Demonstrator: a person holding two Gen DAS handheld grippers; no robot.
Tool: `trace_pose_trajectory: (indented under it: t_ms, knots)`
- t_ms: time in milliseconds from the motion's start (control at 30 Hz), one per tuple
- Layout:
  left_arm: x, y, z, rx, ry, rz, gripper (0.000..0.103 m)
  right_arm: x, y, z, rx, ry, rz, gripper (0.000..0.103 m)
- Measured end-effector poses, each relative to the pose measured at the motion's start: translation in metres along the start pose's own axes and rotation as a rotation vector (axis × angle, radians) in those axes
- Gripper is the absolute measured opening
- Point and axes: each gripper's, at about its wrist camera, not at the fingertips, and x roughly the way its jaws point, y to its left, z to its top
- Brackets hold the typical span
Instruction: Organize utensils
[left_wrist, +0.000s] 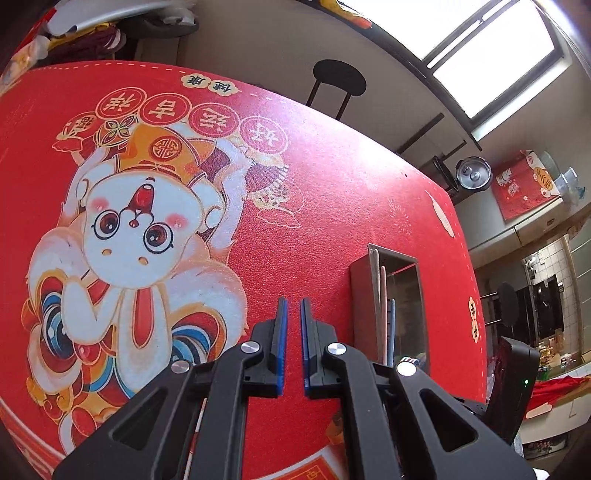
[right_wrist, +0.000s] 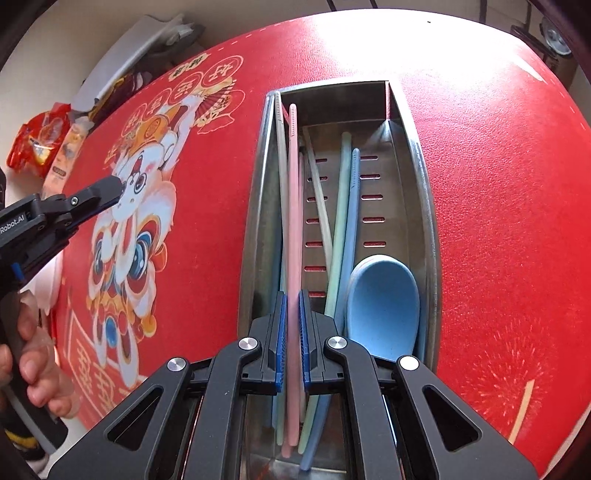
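The pink chopstick (right_wrist: 293, 236) lies lengthwise in the metal holder (right_wrist: 430, 221) near the right edge of my desk (right_wrist: 498, 184), beside green and blue chopsticks and a blue spoon (right_wrist: 384, 306). My right claw (right_wrist: 292, 325) is closed on the pink chopstick. My left claw (left_wrist: 293, 332) is closed and empty over the red mat, just left of the holder.

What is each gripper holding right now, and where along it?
Right gripper grips the pink chopstick near its lower end, inside the metal holder. Left gripper holds nothing.
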Motion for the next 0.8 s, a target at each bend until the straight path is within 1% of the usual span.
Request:
trace_pose_trajectory:
  t_ms: [133, 267, 367, 433, 467, 500, 567, 600, 633, 667, 700, 733, 767, 800]
  knots:
    - [-0.005, 0.003, -0.002, -0.002, -0.008, -0.004, 0.005, 0.002, -0.004, -0.005, 0.024, 0.020, -0.015, 0.007]
    - [-0.012, 0.003, -0.002, 0.020, -0.019, 0.006, 0.005, 0.001, -0.008, -0.011, 0.043, 0.032, -0.024, 0.007]
    - [-0.018, 0.003, -0.002, 0.042, -0.026, 0.029, 0.011, -0.007, -0.007, -0.014, 0.063, 0.006, -0.020, 0.008]
    - [-0.024, 0.005, -0.001, 0.061, -0.032, 0.049, 0.022, -0.017, -0.005, -0.014, 0.063, -0.014, -0.022, 0.008]
    - [-0.027, 0.006, -0.001, 0.071, -0.035, 0.058, 0.025, -0.024, -0.004, -0.015, 0.059, -0.029, -0.027, 0.008]
    - [-0.031, 0.006, 0.000, 0.083, -0.038, 0.067, 0.031, -0.032, -0.003, -0.015, 0.057, -0.044, -0.035, 0.008]
    - [-0.039, 0.008, 0.002, 0.117, -0.046, 0.088, 0.037, -0.049, -0.005, -0.015, 0.066, -0.079, -0.047, 0.008]
    - [-0.045, 0.008, 0.003, 0.135, -0.053, 0.099, 0.044, -0.058, -0.008, -0.016, 0.077, -0.098, -0.055, 0.008]
    - [-0.051, 0.007, 0.005, 0.155, -0.063, 0.107, 0.050, -0.068, -0.011, -0.016, 0.088, -0.118, -0.064, 0.010]
    - [-0.057, 0.007, 0.006, 0.176, -0.072, 0.112, 0.053, -0.079, -0.015, -0.018, 0.103, -0.143, -0.079, 0.012]
    - [-0.063, 0.006, 0.008, 0.196, -0.082, 0.117, 0.059, -0.090, -0.020, -0.019, 0.118, -0.165, -0.095, 0.024]
    - [-0.070, 0.005, 0.010, 0.216, -0.095, 0.122, 0.066, -0.104, -0.025, -0.021, 0.138, -0.197, -0.116, 0.049]
    - [-0.078, 0.003, 0.012, 0.234, -0.107, 0.124, 0.070, -0.116, -0.030, -0.023, 0.155, -0.230, -0.130, 0.057]
    - [-0.086, 0.001, 0.013, 0.253, -0.123, 0.122, 0.078, -0.129, -0.034, -0.026, 0.169, -0.266, -0.142, 0.058]
